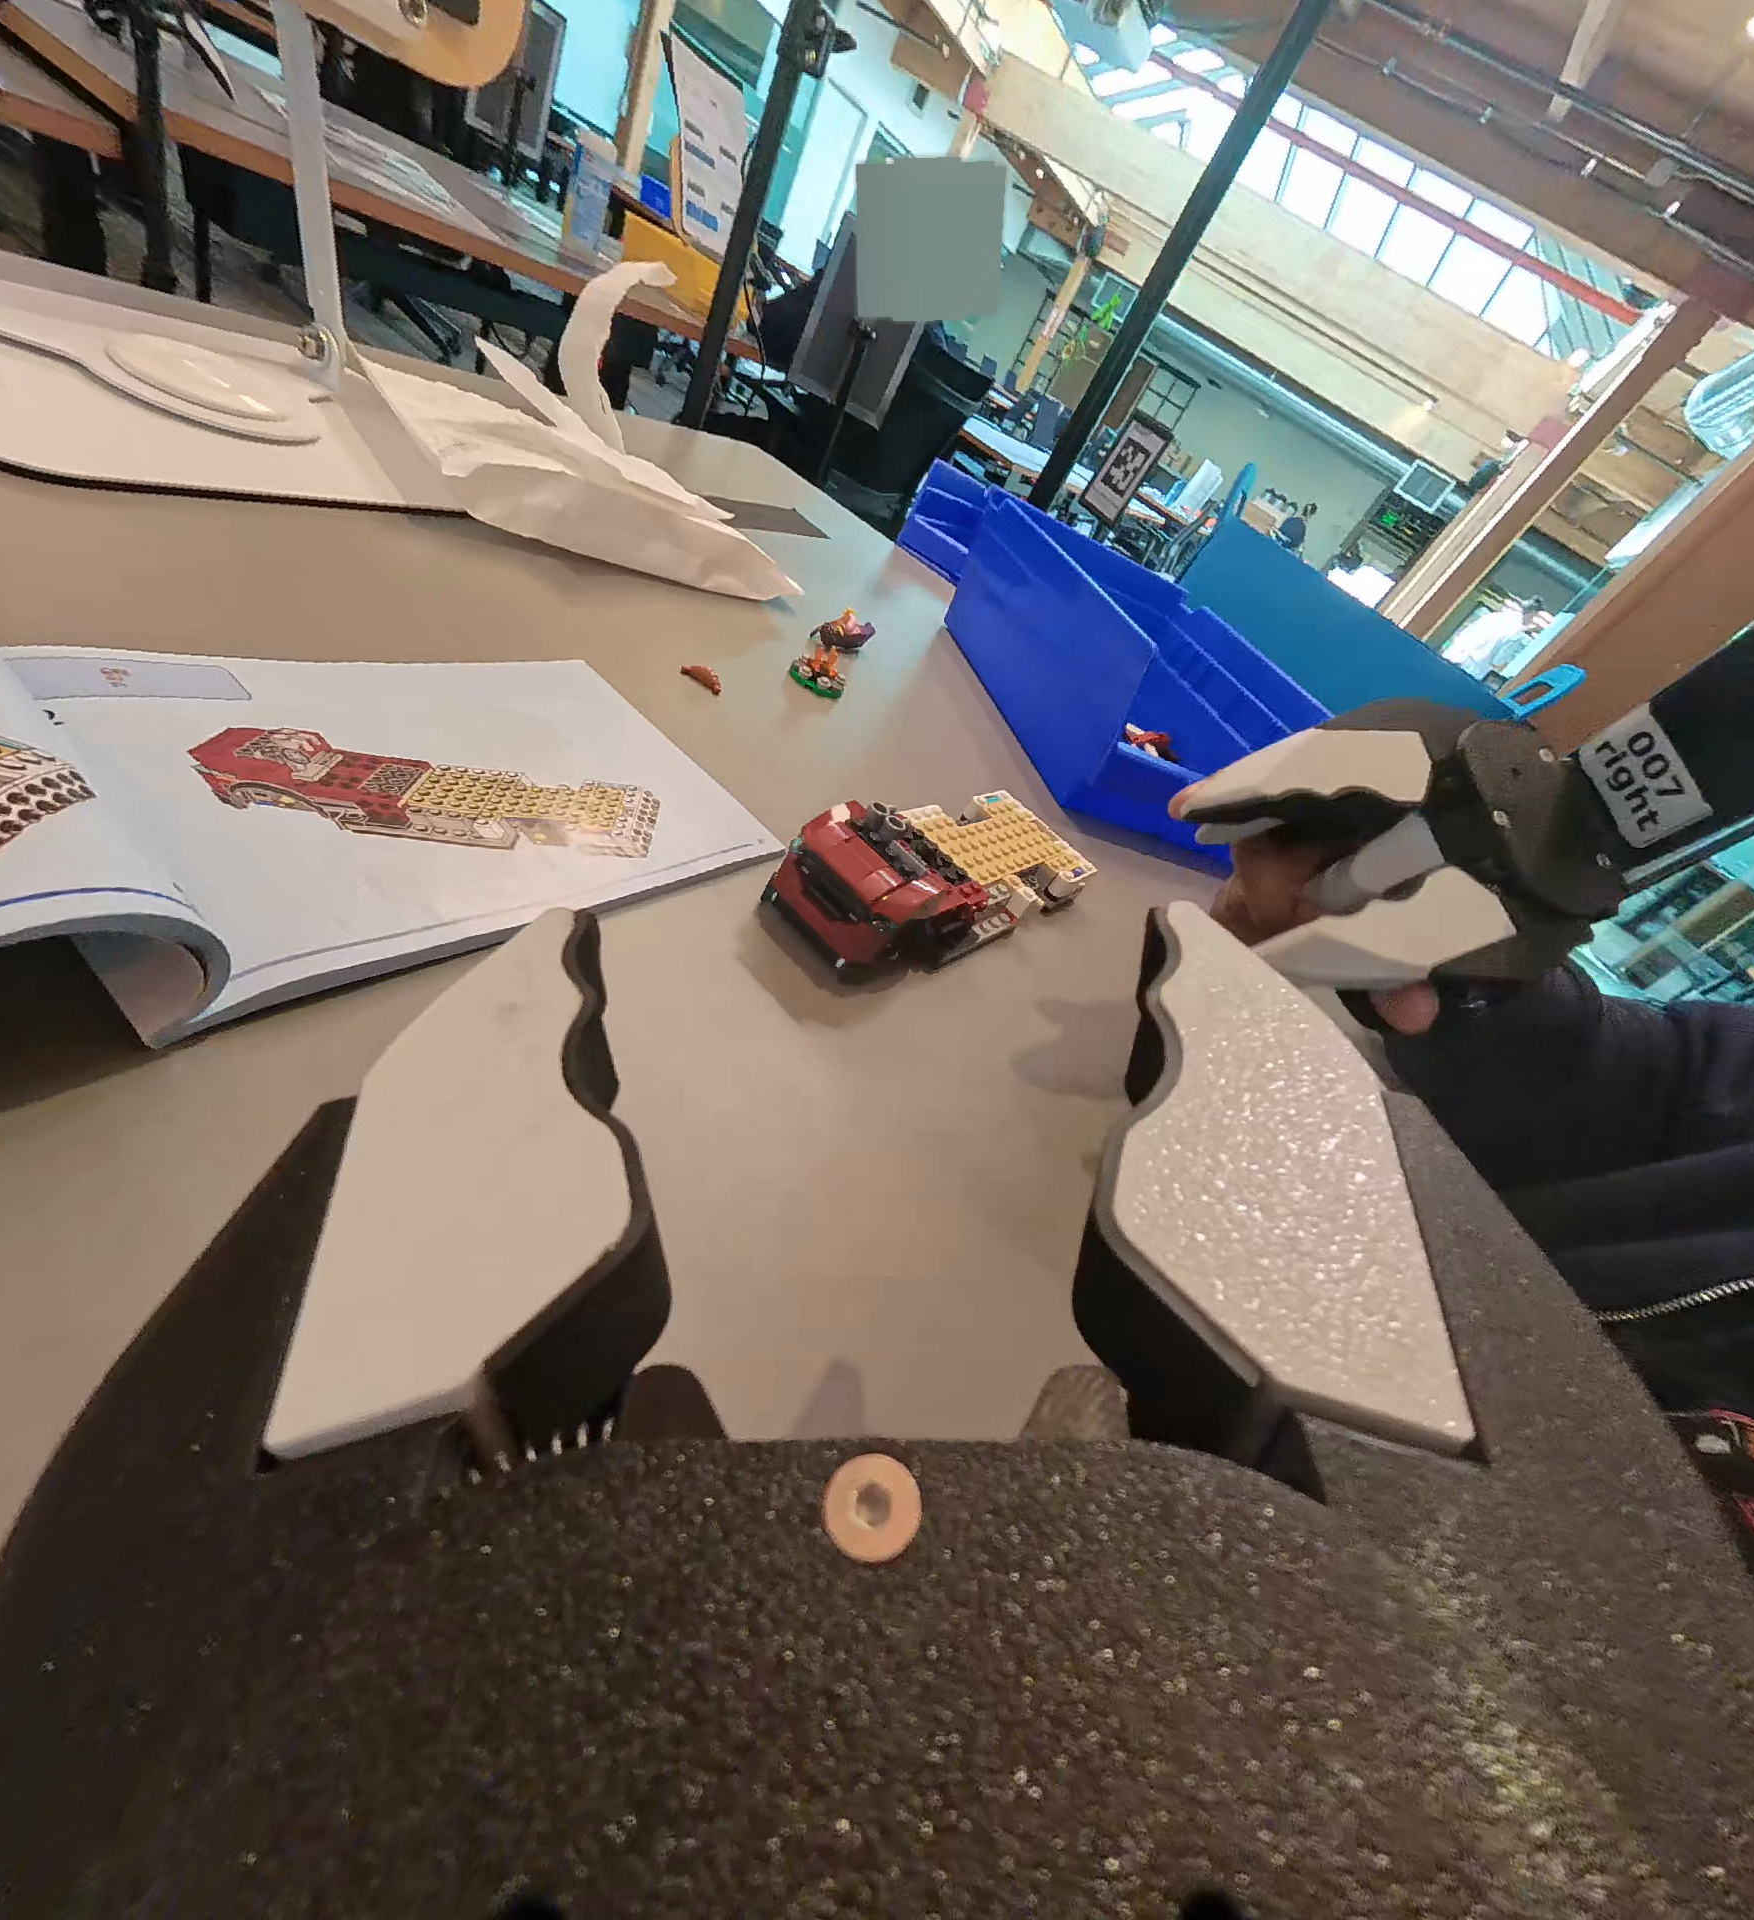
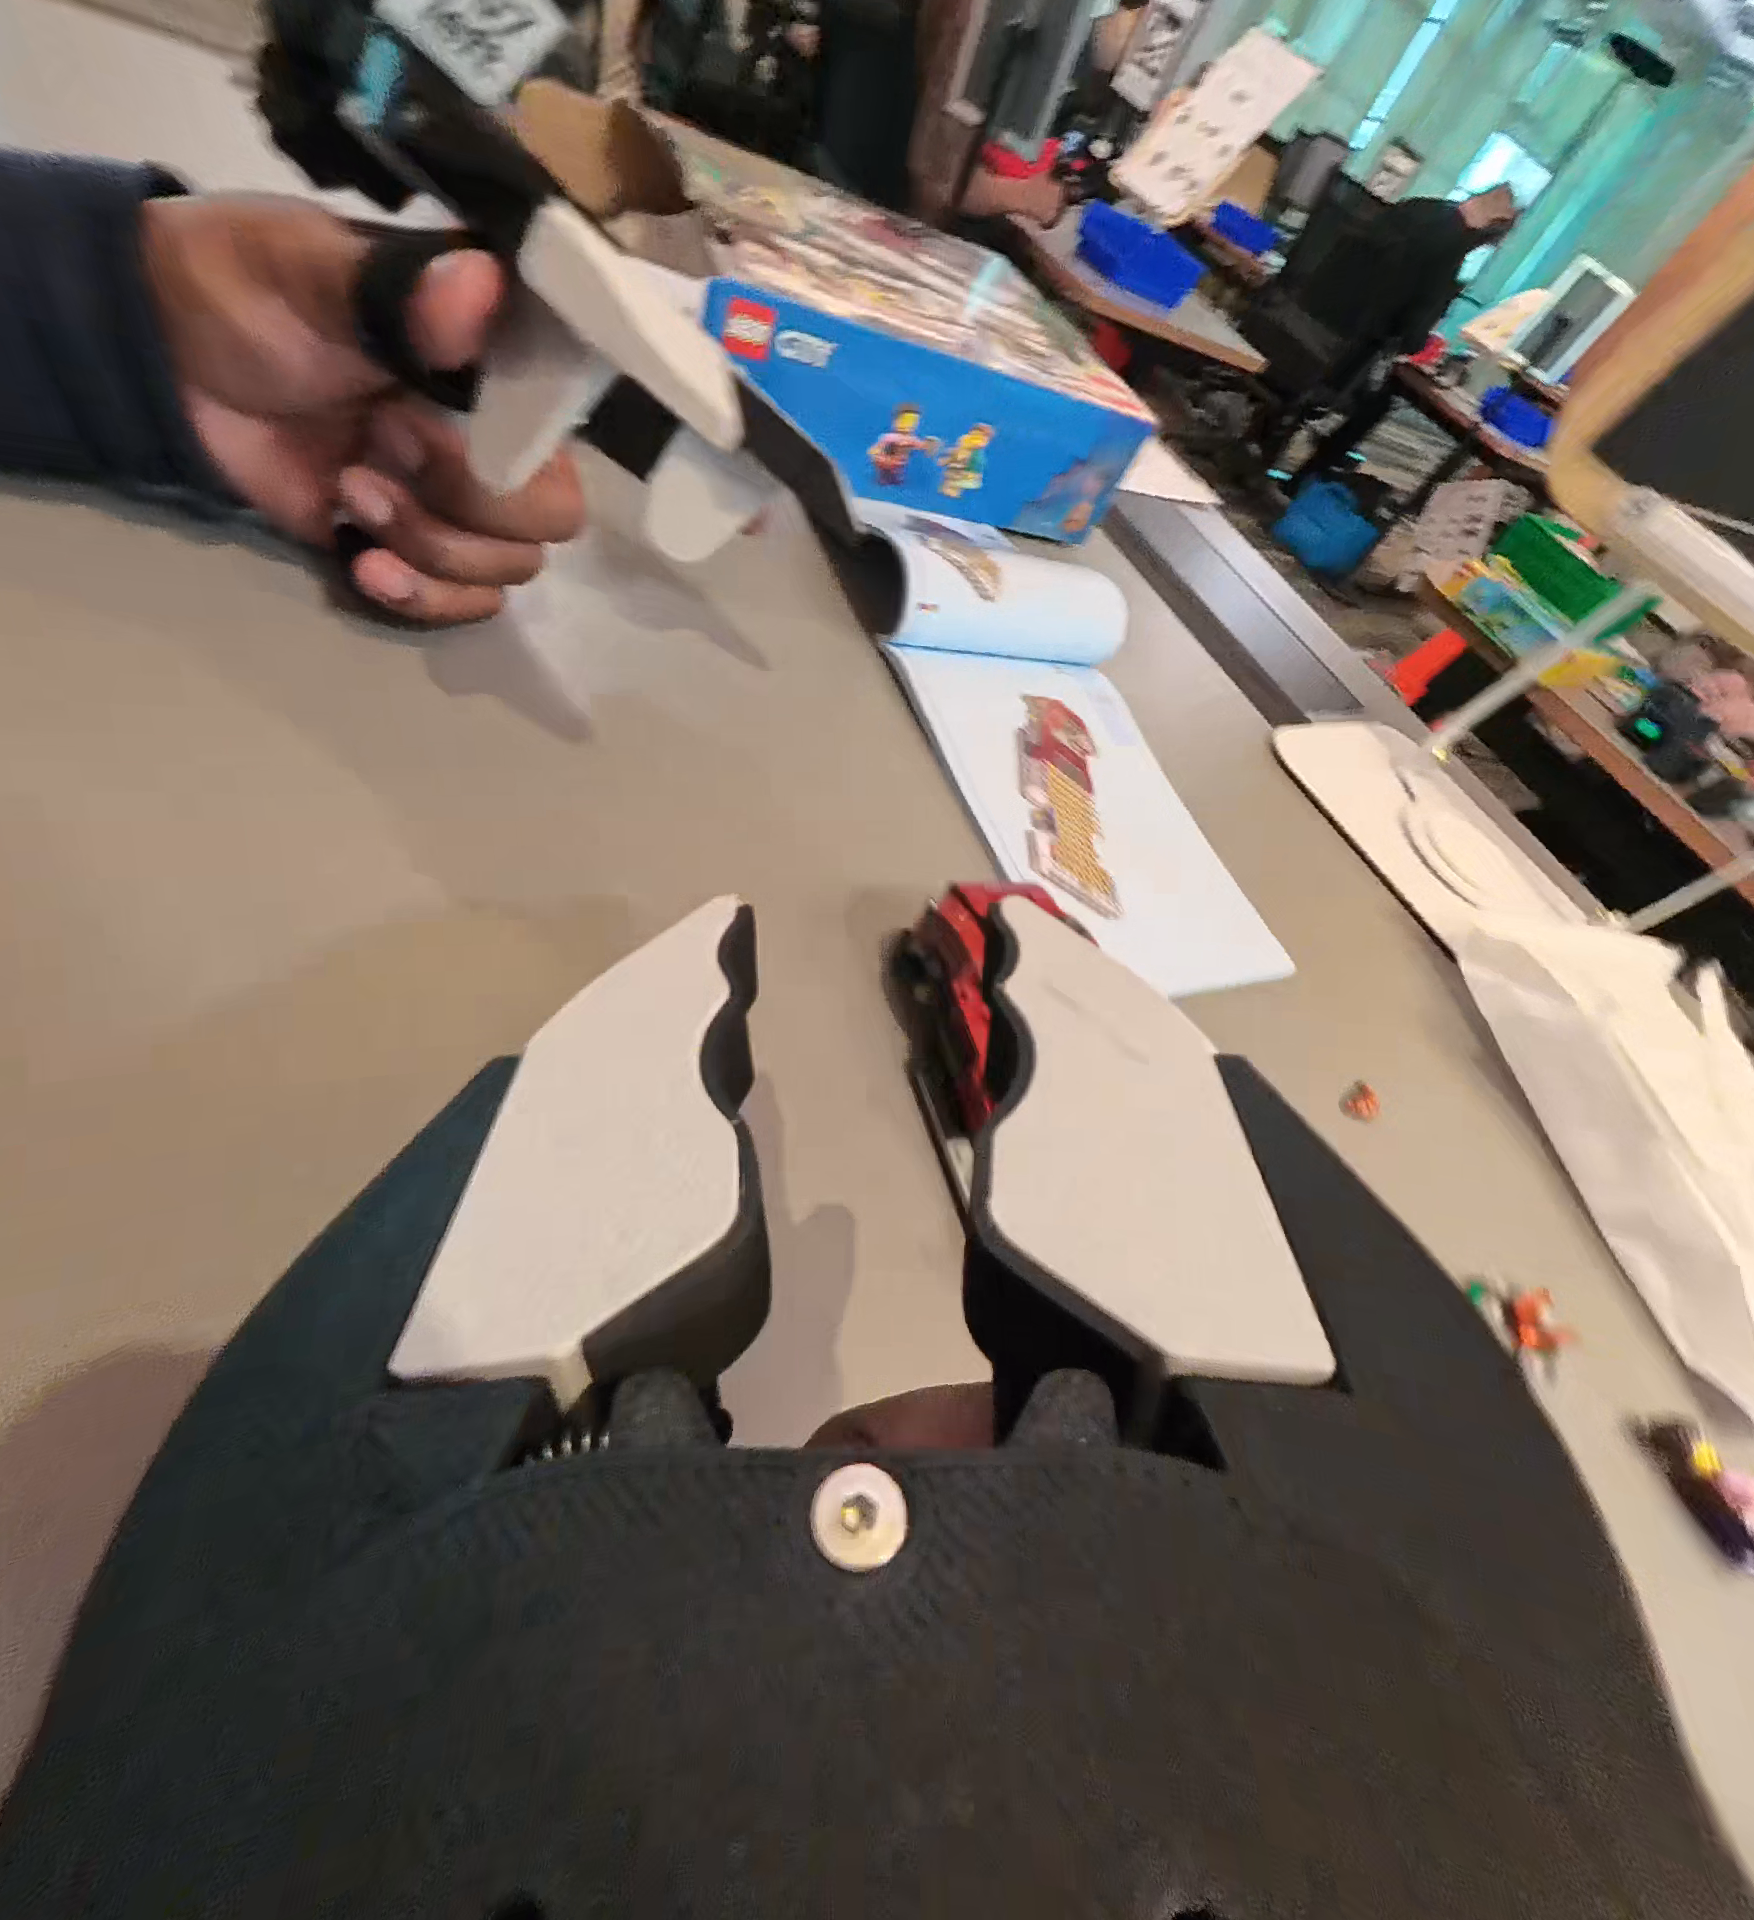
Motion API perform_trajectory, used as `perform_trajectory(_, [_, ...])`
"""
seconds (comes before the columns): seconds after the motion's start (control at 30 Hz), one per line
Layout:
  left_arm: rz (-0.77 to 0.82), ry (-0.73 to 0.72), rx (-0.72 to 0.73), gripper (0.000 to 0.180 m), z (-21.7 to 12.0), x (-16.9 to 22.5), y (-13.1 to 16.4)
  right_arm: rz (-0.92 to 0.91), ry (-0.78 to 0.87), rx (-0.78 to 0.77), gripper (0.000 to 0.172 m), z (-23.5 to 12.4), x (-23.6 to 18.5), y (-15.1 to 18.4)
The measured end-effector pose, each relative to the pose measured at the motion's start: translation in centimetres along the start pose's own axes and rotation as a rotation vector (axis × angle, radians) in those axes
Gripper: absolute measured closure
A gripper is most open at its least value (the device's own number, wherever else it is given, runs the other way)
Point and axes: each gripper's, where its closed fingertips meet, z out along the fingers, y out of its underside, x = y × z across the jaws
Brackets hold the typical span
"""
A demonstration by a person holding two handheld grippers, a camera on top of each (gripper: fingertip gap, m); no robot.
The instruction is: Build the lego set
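brick car [image 1: 920,883]: dark red front, tan studded plate behind, black underside
bin [image 1: 1081,665]: bright blue, at 2 o'clock of the car
booklet [image 1: 353,790]: pale blue pages, red-and-tan picture
box [image 2: 930,405]: blue
table [image 1: 852,1174]: plain grey
fingers [image 1: 1268,1143]: light grey over black

matt table [image 1: 852,1195], glossy plastic bin [image 1: 1049,644]

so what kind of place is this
Probably a shared workshop or lab: rows of work tables under an exposed timber roof, blue parts bins, and a brick-built truck with its instruction booklet on the grey table.
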Motion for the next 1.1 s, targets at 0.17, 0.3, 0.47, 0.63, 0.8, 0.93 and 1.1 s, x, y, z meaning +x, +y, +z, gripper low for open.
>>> perform_trajectory(0.17, [0.065,-0.028,0.008,0.078,-0.8,1.0,0.3,0.157,0.046,0.023,0.132,-3.3,0.5,3.4])
perform_trajectory(0.3, [0.158,-0.059,-0.03,0.073,0.2,1.1,-0.4,0.119,0.035,0.039,0.134,-3.8,0.3,3.2])
perform_trajectory(0.47, [0.307,0.035,-0.133,0.07,2.8,1.6,-2.4,0.038,-0.174,0.006,0.133,-1.0,-2.8,2.5])
perform_trajectory(0.63, [0.465,0.098,-0.367,0.063,6.8,0.3,-3.7,-0.098,-0.377,-0.088,0.131,2.6,-6.6,2.4])
perform_trajectory(0.8, [0.462,0.072,-0.533,0.058,12.1,-3.4,-3.6,-0.044,-0.413,-0.161,0.13,6.0,-7.2,2.3])
perform_trajectory(0.93, [0.418,0.063,-0.624,0.061,16.0,-6.4,-1.8,0.017,-0.439,-0.223,0.128,7.1,-6.9,2.8])
perform_trajectory(1.1, [0.355,0.06,-0.734,0.069,18.6,-8.8,0.6,0.155,-0.465,-0.253,0.129,6.3,-5.8,3.4])
